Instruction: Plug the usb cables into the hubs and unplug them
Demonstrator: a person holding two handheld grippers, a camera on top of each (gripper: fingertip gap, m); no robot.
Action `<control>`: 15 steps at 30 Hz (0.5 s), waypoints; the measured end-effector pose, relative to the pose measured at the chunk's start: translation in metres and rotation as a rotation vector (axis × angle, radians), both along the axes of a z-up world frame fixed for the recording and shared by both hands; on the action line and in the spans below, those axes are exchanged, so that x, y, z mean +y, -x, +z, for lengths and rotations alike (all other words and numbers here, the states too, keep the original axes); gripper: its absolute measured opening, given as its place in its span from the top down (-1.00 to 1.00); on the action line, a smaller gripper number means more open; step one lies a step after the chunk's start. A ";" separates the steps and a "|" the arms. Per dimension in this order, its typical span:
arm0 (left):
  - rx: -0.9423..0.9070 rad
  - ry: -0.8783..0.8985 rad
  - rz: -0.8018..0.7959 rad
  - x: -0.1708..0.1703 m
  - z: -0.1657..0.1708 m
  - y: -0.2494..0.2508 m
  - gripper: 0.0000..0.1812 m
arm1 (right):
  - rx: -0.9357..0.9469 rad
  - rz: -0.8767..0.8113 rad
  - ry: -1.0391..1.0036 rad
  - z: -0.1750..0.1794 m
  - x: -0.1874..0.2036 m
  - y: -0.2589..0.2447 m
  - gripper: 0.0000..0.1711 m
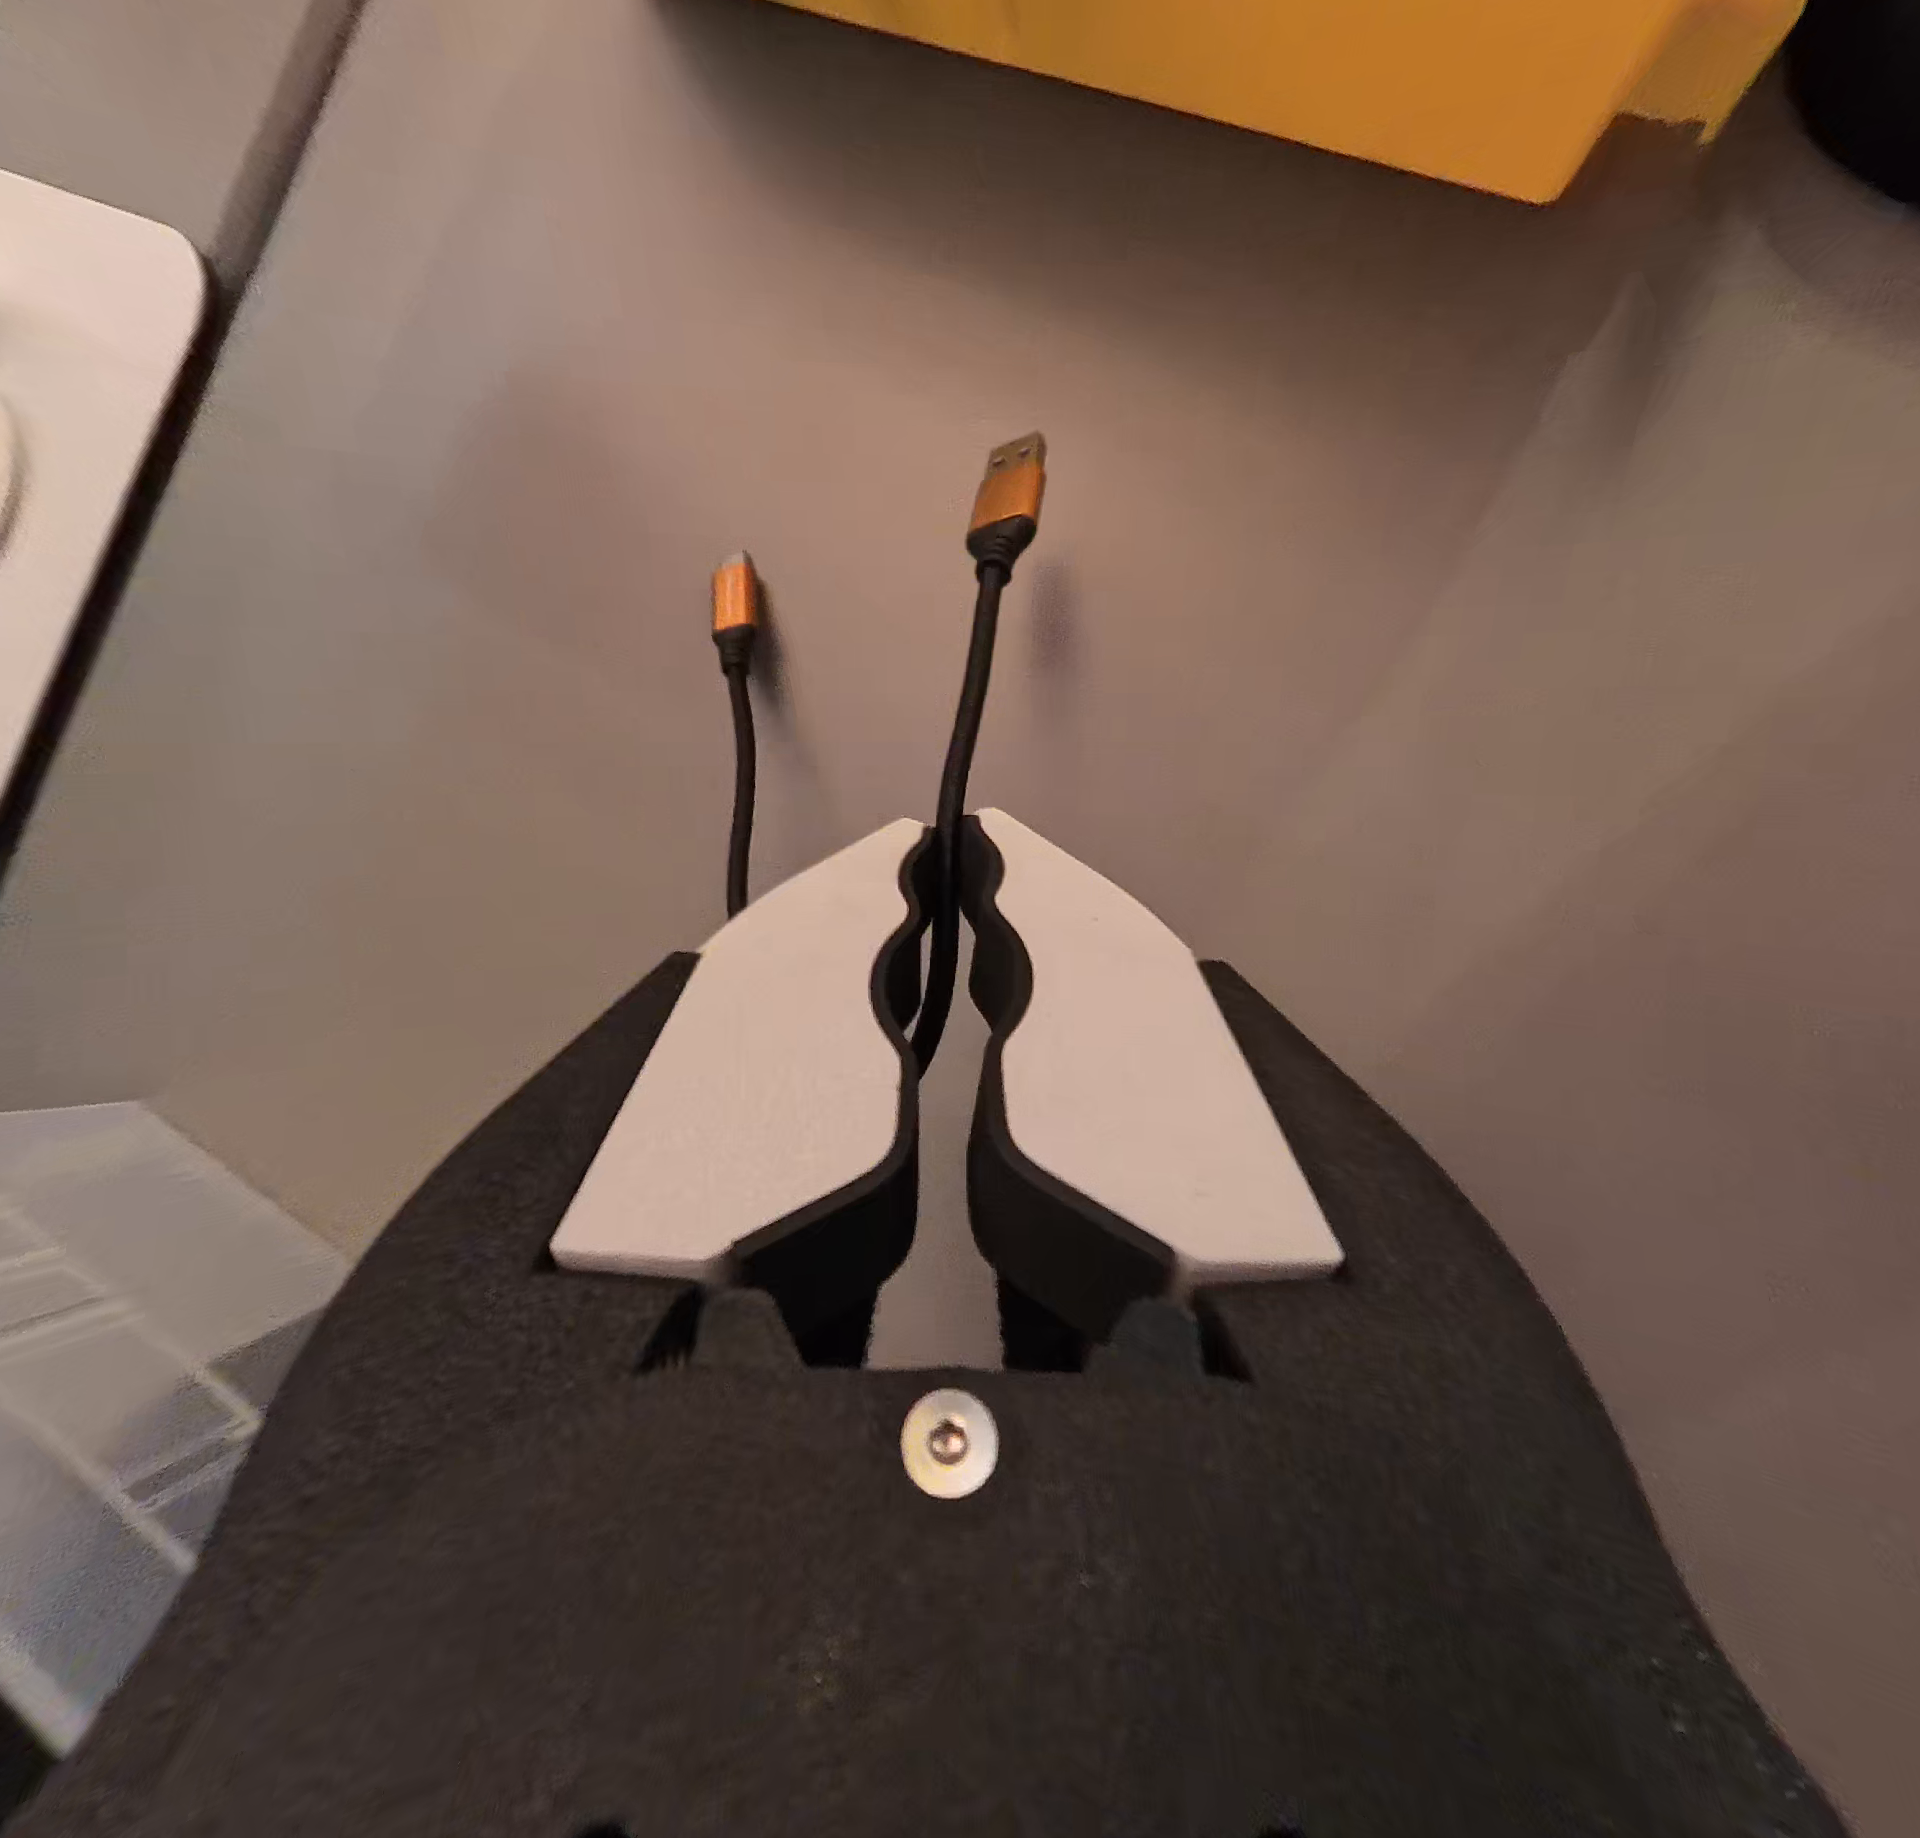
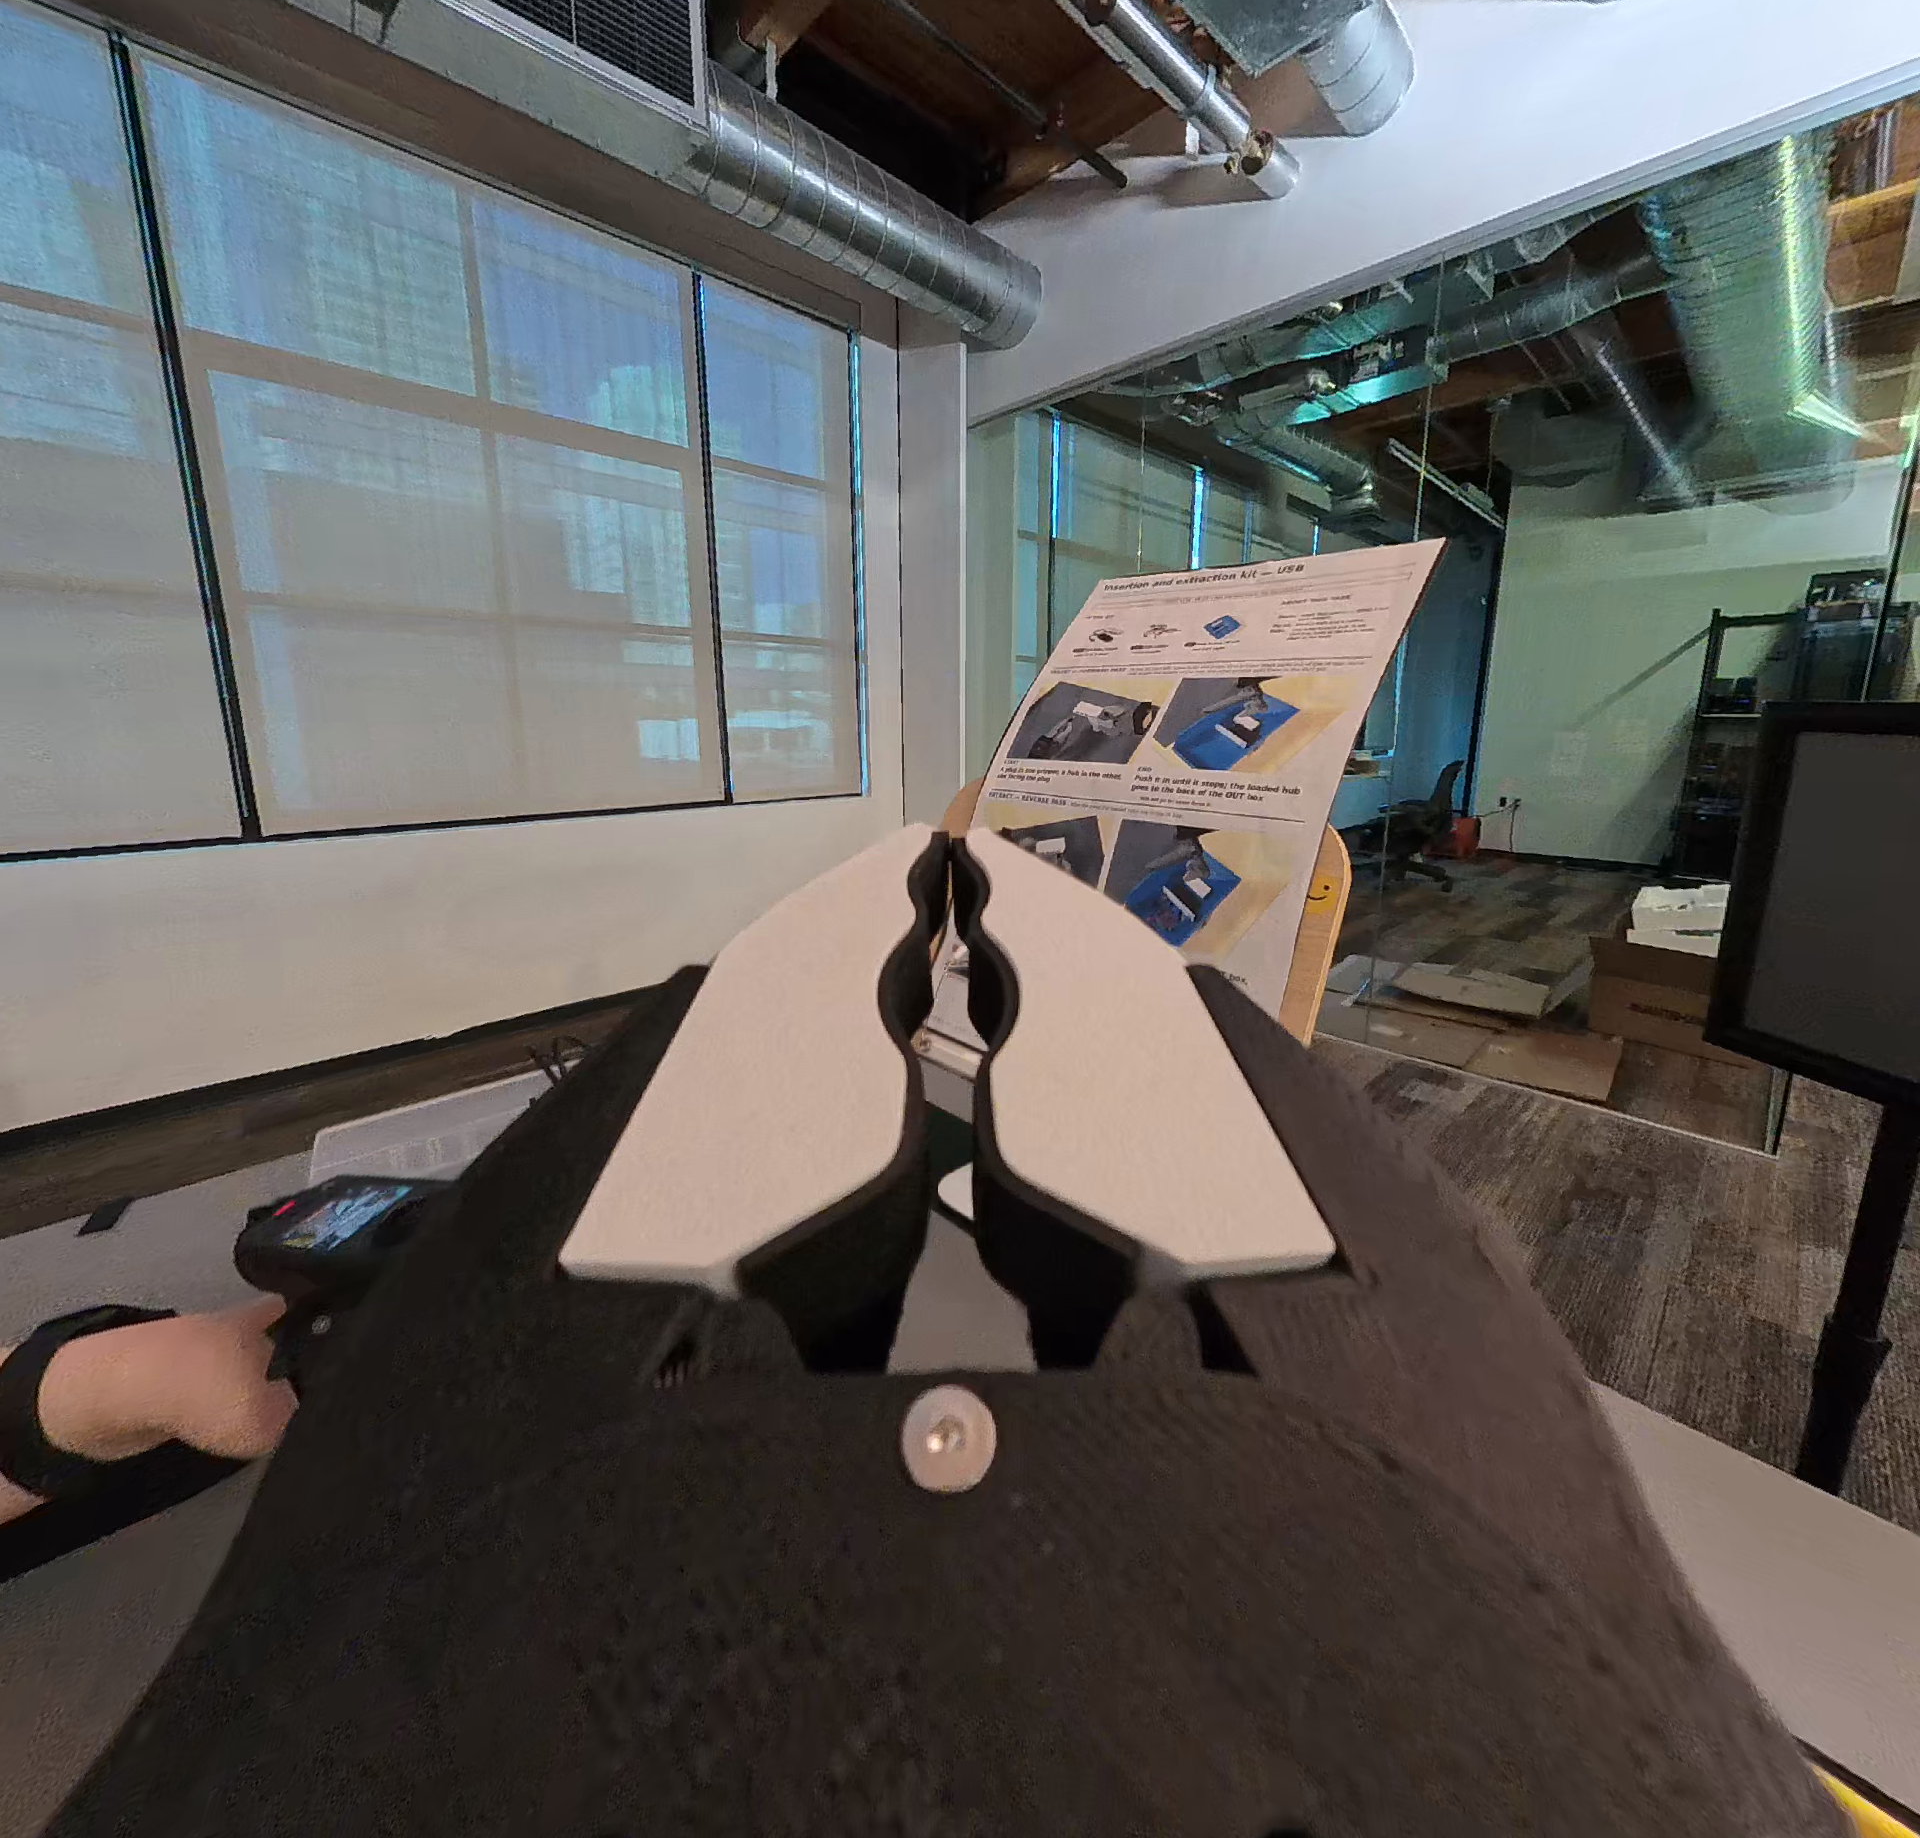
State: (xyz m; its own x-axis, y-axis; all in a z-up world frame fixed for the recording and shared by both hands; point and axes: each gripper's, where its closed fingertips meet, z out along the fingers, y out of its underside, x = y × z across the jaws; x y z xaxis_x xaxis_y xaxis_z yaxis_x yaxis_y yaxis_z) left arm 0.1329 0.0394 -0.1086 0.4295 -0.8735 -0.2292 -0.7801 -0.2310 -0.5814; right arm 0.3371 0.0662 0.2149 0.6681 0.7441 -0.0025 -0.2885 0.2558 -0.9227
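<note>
Left tongs (image 1: 948,832) are closed on the cable (image 1: 971,708), pinching the black cord between the tips, well behind the plug. Both ends stand forward of the tips: the USB-A plug (image 1: 1006,495) to the right and higher, the smaller plug (image 1: 736,599) to the left, its cord passing down behind the left finger. The cable hangs above the grey counter (image 1: 1351,645); no contact with the surface is evident.

Right tongs (image 2: 951,848) are closed or nearly so, with only a thin slit between the tips. Nothing is visible in them. They point up and away from the counter, toward an instruction sheet (image 2: 1195,739) on a wooden stand (image 2: 1325,915). A hand (image 2: 156,1393) grips a black device low on the left of that view.

No hub is identifiable in either view. A yellow box (image 1: 1195,32) lies at the far edge of the counter; a white object (image 1: 73,417) and clear plastic trays (image 1: 114,1321) sit to the left.

Likely faults from this state:
- Grip is on the cord, not the plug body. The free cord is flexible, so the plug may deflect or twist on contact with a port and miss it.
- Insertion force may buckle the cord or slide it through the tips.
- The second plug dangles loose and could snag.
- With the right tongs aimed away and apparently empty, any hub would be unbraced and could slide when pushed.
</note>
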 end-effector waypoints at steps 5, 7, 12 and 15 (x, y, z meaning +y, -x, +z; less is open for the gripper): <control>-0.020 0.037 -0.031 -0.012 -0.024 -0.008 0.97 | 0.006 0.013 0.024 -0.004 0.007 0.004 0.99; -0.027 0.061 -0.031 -0.014 -0.035 -0.011 0.97 | -0.007 0.026 0.031 -0.006 0.008 0.010 0.99; -0.140 0.011 -0.031 -0.014 -0.018 -0.014 0.75 | -0.054 -0.001 0.019 -0.010 0.011 0.017 0.99; -0.250 -0.040 -0.004 -0.015 0.033 0.002 0.75 | -0.044 -0.005 0.010 -0.007 0.010 0.014 0.99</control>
